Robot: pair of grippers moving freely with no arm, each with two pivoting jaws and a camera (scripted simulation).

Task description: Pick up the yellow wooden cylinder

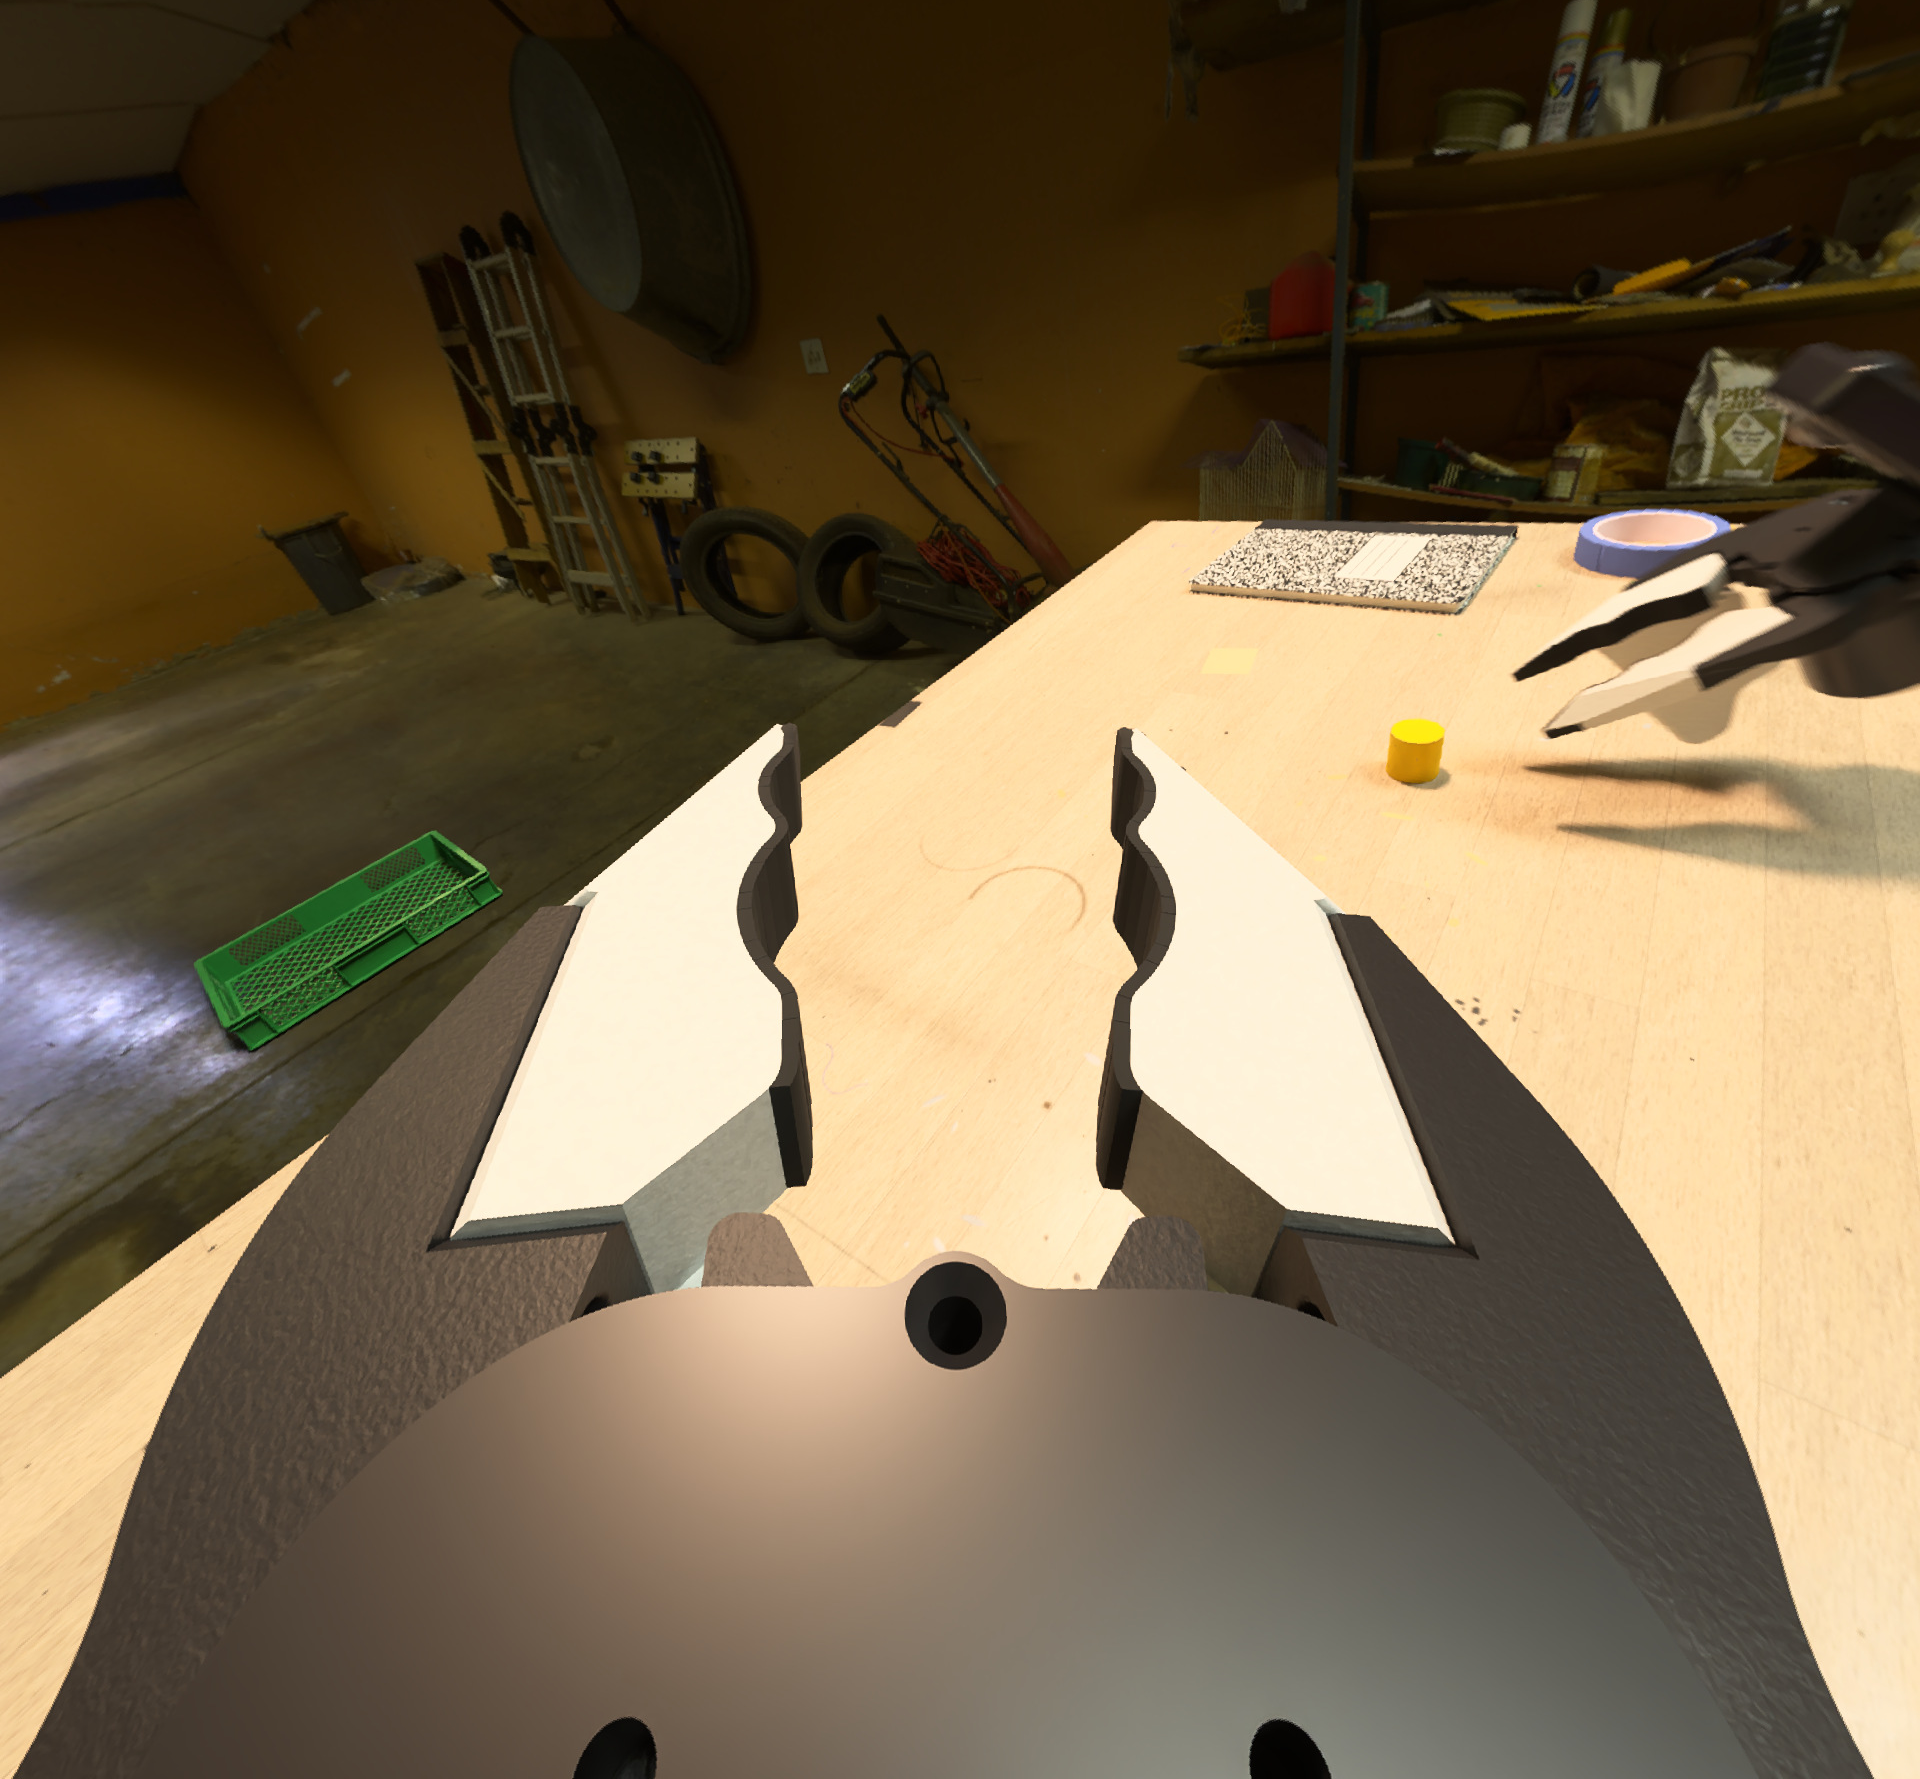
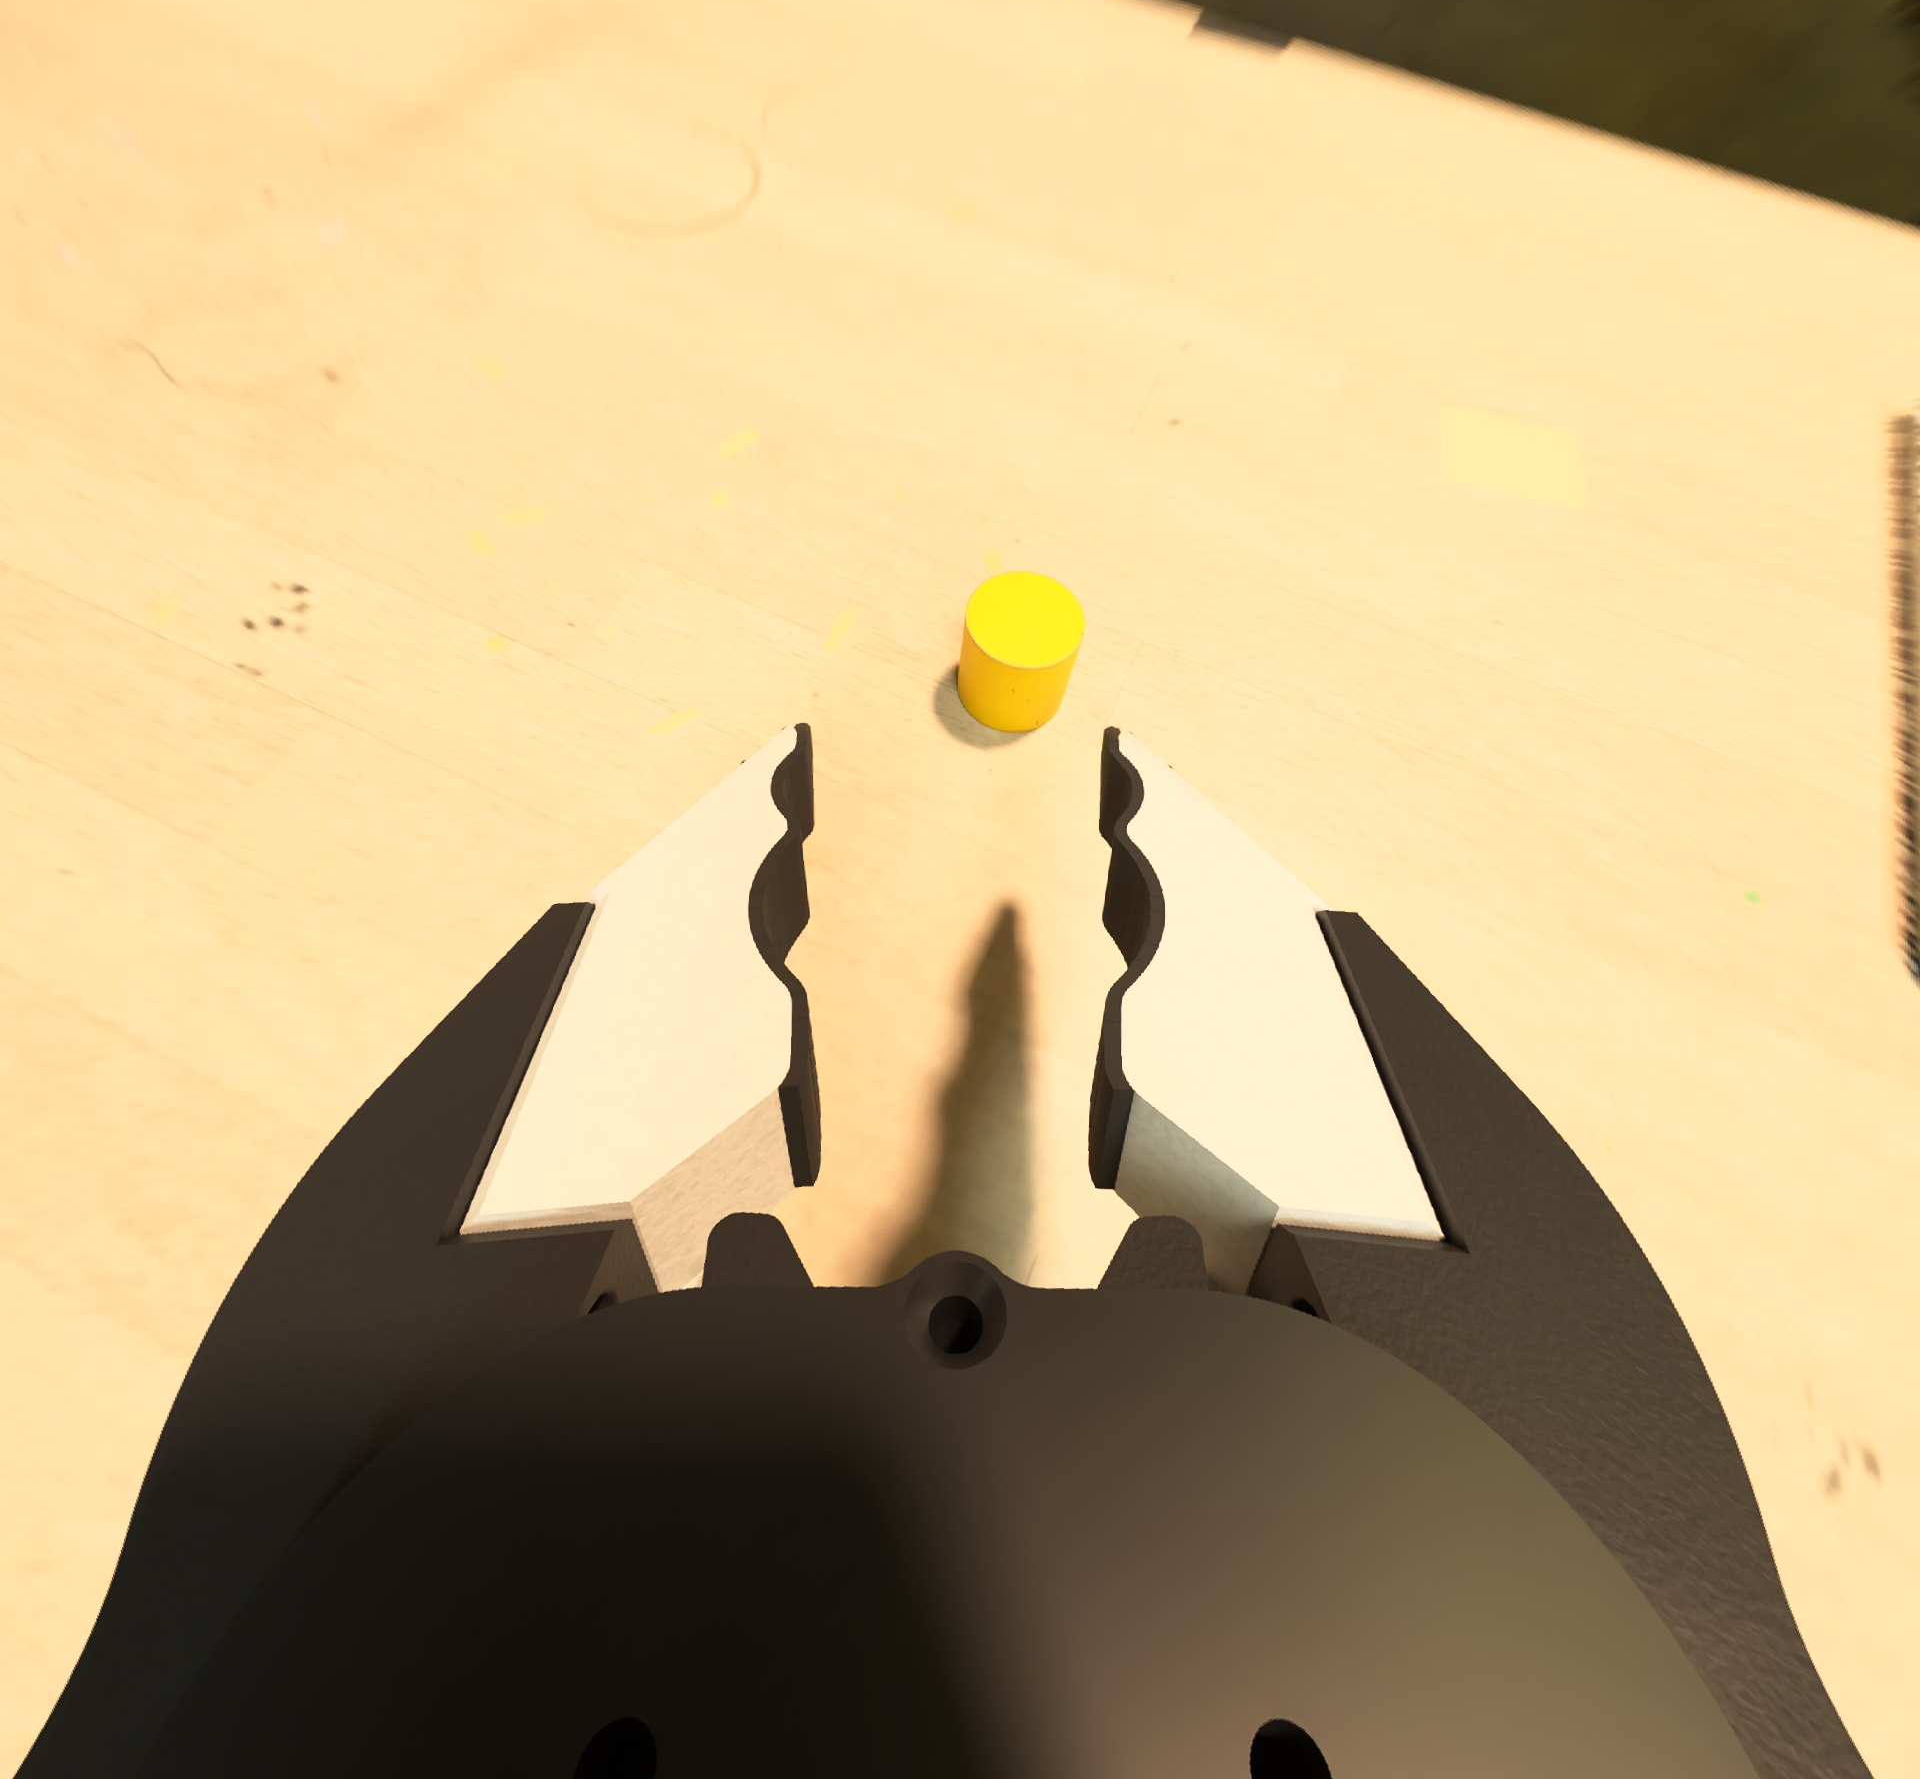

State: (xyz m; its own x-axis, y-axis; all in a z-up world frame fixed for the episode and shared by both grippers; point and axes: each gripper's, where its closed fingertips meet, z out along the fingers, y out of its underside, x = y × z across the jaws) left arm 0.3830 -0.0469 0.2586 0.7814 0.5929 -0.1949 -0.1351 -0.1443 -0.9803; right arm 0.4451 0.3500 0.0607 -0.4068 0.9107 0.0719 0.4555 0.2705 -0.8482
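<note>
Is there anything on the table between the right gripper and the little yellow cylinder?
No. In the right wrist view, only bare table lies between the open right gripper and the yellow cylinder.

On the table [image 1: 1195,898], seen from the left wrist view, the cylinder [image 1: 1415,750] is found at about two o'clock from the left gripper [image 1: 956,732], well apart from it. The right gripper [image 1: 1538,701] is hung just beside the cylinder at its three o'clock — not touching. Behind the cylinder, toward twelve o'clock, a notebook [image 1: 1351,566] is laid flat near the far edge, with a tape roll [image 1: 1647,540] to its right (partly hidden by the right gripper). Off the table, at nine o'clock, a crate [image 1: 343,940] is set on the floor [image 1: 312,742].

In the right wrist view, the cylinder [image 2: 1020,651] is stood upright at twelve o'clock — just beyond the right gripper [image 2: 956,727].
</note>
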